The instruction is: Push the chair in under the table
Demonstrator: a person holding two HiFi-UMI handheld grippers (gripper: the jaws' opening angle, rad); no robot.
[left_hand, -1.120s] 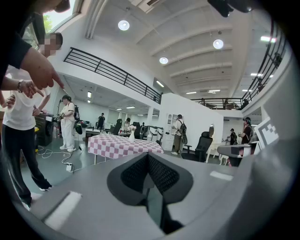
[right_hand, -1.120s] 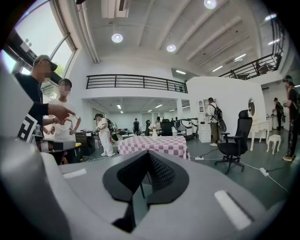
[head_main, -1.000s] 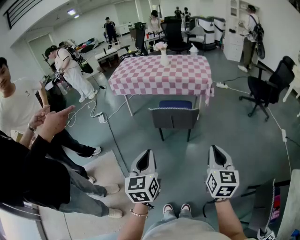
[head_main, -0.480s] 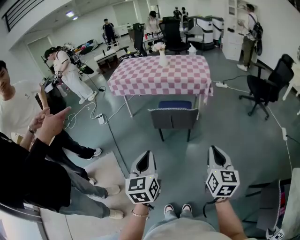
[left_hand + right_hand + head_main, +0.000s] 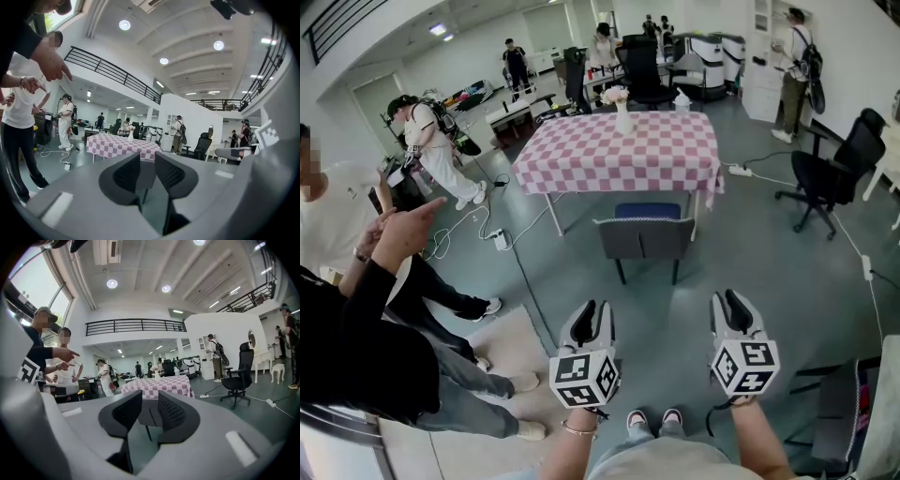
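A table (image 5: 619, 150) under a pink-and-white checked cloth carries a vase of flowers (image 5: 622, 108). In front of it stands a grey chair (image 5: 645, 234) with a blue seat, its back toward me and pulled out from the table. My left gripper (image 5: 593, 309) and right gripper (image 5: 729, 300) hover side by side well short of the chair, both pointing at it. Their jaws are opening, with nothing between them. In the left gripper view the chair back (image 5: 146, 172) shows far off in the gap, below the table (image 5: 123, 145). The right gripper view shows the same chair (image 5: 149, 416) and table (image 5: 161, 385).
People stand close on my left, one pointing hand (image 5: 412, 234) stretched out. A black office chair (image 5: 834, 173) stands at the right. A cable and power strip (image 5: 502, 236) lie on the floor left of the table. A pale mat (image 5: 487, 375) lies by my feet.
Both grippers' jaws have gone from shut to parted. The hands have stayed where they were.
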